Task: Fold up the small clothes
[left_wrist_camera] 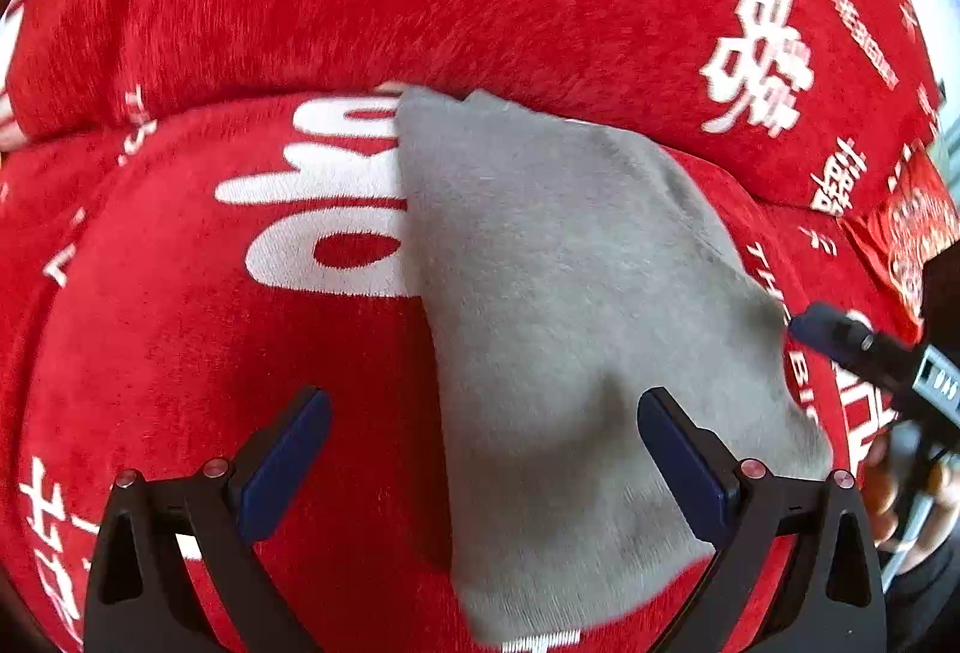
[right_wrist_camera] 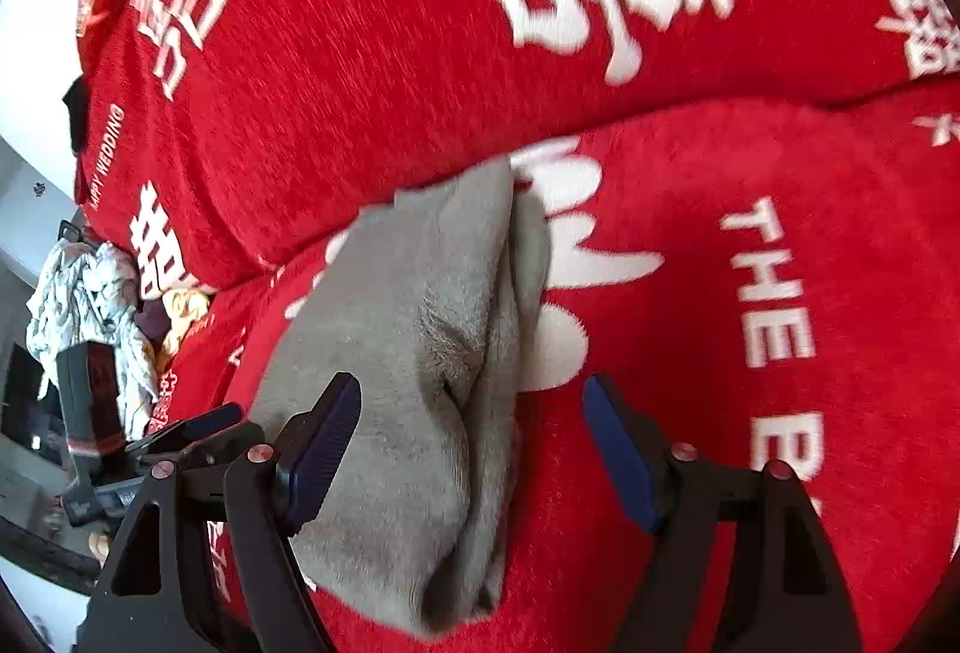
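My right hand-held gripper [right_wrist_camera: 471,449] hangs with its jaws wide apart over the near end of the grey garment [right_wrist_camera: 414,383]; the left pad sits above the cloth's near left part, the right pad over bare red blanket [right_wrist_camera: 750,473], and I cannot say the pads press on anything. My left hand-held gripper [left_wrist_camera: 483,464] is likewise spread, empty, its right pad above the grey garment [left_wrist_camera: 570,323] and its left pad above the blanket [left_wrist_camera: 180,353].

The garment lies on the blanket-covered bed, already doubled into a narrow strip running from near to far, its far tip close to the ridge of the bedding. A long crease and a bunched pucker run down its middle in the right wrist view.

What worries me: the fold looks loose, with layered edges along the right side. If I close on only the top layer, the strip could peel open; if I pinch too deep I may catch the plush blanket and drag it along. The two grippers are also near each other, so a careless reach could knock them together.

Off to the far left, beyond the bed, a heap of other clothes [right_wrist_camera: 90,287] waits.
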A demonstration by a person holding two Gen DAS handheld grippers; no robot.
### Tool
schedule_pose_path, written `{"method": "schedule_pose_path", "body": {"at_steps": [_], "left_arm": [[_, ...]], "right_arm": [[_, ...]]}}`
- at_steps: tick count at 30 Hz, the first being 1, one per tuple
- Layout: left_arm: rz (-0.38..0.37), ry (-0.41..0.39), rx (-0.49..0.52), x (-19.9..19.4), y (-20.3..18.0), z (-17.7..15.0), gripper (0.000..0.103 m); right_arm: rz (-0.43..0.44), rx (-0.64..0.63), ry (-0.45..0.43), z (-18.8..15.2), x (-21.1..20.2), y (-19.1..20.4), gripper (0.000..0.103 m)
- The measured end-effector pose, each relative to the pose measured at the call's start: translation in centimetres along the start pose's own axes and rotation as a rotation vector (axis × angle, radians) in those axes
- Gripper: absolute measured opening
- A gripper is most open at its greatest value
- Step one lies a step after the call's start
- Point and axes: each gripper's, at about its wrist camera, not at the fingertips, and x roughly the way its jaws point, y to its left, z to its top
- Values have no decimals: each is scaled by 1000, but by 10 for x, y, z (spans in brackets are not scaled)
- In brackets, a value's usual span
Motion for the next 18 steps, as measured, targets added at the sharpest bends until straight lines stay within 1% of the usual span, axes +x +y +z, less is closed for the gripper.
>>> {"method": "schedule_pose_path", "body": {"at_steps": [3, 5, 10, 11, 12, 14, 15, 16, 17, 18], "left_arm": [[-59, 34, -21, 9, 2, 4, 102], [-85, 48, -22, 14, 2, 6, 102], [-136, 120, -23, 39, -1, 11, 102], [-155, 131, -38, 44, 0, 11, 102], [-167, 126, -52, 47, 1, 12, 102], [-175, 120, -48, 48, -1, 15, 102], [-175, 122, -40, 49, -2, 16, 102], [-171, 122, -21, 50, -5, 17, 102], [-162, 123, 8, 51, -9, 17, 99], [-148, 120, 47, 51, -16, 16, 88]], "right_arm": [[36, 49, 35, 3, 15, -9, 80], [64, 62, 51, 3, 22, -11, 80], [77, 68, 110, 3, 49, -11, 79], [85, 63, 99, 3, 52, -10, 79], [97, 59, 94, 4, 54, -8, 80], [144, 46, 120, 5, 66, 0, 80], [148, 25, 126, 5, 70, 5, 81], [133, -21, 133, 4, 75, 15, 81], [116, -58, 138, 4, 79, 22, 81], [97, -85, 140, 4, 83, 28, 81]]}}
